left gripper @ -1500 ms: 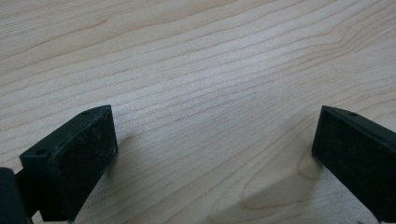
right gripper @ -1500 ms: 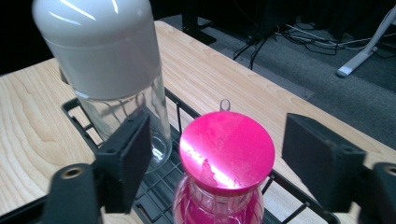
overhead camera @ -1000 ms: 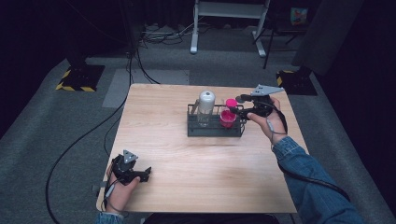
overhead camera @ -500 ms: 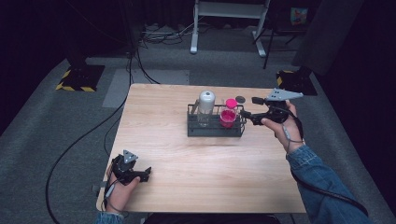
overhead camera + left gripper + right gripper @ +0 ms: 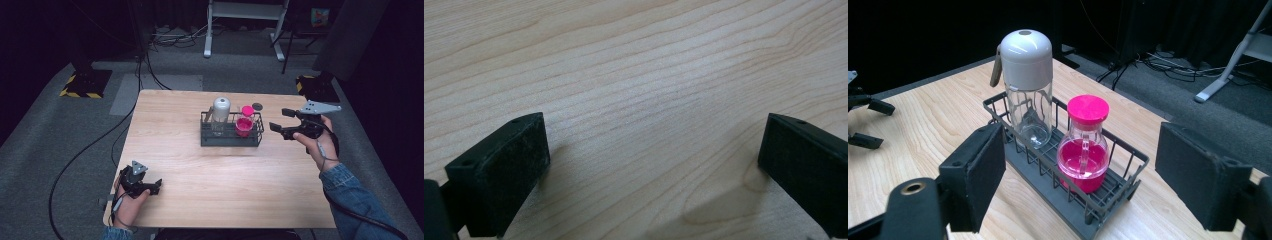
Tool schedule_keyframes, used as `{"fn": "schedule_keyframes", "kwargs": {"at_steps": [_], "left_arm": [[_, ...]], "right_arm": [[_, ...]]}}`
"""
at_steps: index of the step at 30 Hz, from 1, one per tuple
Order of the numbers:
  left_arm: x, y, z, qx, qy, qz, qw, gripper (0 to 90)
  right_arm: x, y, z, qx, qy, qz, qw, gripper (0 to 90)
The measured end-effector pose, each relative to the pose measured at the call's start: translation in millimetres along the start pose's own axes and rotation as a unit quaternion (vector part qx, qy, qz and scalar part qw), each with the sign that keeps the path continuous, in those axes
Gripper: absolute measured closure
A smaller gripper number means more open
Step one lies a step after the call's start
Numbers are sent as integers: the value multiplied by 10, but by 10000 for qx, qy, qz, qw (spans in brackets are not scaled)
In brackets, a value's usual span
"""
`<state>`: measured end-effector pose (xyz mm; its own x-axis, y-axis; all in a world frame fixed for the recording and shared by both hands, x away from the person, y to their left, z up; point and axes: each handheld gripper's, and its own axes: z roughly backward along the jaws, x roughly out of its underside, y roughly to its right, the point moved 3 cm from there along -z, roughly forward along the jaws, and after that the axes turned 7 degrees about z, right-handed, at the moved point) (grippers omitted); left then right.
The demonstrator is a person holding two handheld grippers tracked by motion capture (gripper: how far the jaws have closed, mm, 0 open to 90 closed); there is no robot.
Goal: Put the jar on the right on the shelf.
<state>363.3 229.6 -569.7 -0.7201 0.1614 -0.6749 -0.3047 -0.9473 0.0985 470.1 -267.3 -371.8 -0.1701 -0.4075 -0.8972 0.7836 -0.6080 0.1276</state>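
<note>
Wooden table (image 5: 200, 170) — dark wire rack (image 5: 231, 135) near its middle, holding a clear bottle with a grey domed cap (image 5: 220, 116) and a pink-lidded jug (image 5: 244, 122). Right gripper (image 5: 284, 120) just beside the rack, jaws apart, nothing between. Left gripper (image 5: 156, 186) at the near-left corner.

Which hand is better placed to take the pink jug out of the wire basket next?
Right. The right gripper, jaws open, hovers just beside the basket facing the pink jug; the left gripper rests at the table's near corner.

Dark studio: floor cables (image 5: 165, 37), hazard-taped stand (image 5: 82, 82)
</note>
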Motion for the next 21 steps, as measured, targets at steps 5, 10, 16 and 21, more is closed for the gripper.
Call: {"fn": "schedule_keyframes", "kwargs": {"at_steps": [5,10,16,21], "left_arm": [[-1,-2,0,-3,-2,-14,10000,2],[0,-1,0,-2,-7,-12,10000,2],[0,-1,0,-2,-6,-10,10000,2],[-1,-2,0,-2,-3,-15,10000,2]], "right_arm": [[46,-6,102,36,10,-10,10000,203],[92,-18,198,63,13,-36,10000,203],[177,-31,320,108,5,-90,9999,203],[240,-24,411,150,2,-135,9998,202]]}}
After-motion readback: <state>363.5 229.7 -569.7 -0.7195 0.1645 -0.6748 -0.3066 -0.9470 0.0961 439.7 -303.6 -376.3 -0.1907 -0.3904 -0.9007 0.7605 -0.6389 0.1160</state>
